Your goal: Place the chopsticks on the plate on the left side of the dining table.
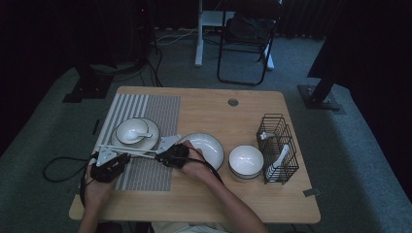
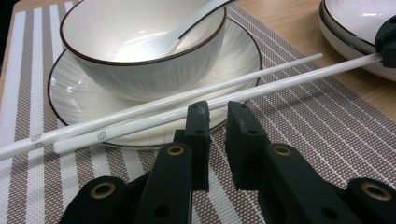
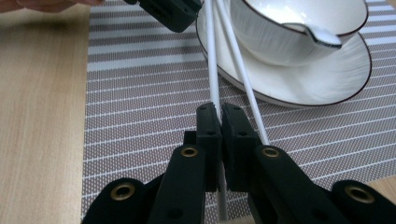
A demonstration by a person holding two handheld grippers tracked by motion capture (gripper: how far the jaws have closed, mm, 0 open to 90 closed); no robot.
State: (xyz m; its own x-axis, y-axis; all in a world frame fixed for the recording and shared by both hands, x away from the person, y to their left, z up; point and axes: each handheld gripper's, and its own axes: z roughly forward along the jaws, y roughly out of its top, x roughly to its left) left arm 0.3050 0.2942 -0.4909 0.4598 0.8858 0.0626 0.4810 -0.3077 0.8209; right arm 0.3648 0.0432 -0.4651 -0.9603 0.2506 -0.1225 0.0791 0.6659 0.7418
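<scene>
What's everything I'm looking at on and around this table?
chopsticks: two, white, over the placemat by the plate's front rim; one clamped in the right gripper.
bowl: one, white, dark-rimmed, on the small plate.
spoon: one, white, in that bowl.
small plate: one, white, on the placemat.
placemat: one, brown and white striped, table's left.
deep plate: one, white, table's middle.
second bowl: one, white, right of it.
wire rack: one, black, far right, holding white utensils.
table: one, wooden.
folding chair: one, black, behind.
left gripper: black, jaws slightly apart, empty.
right gripper: black, shut.
</scene>
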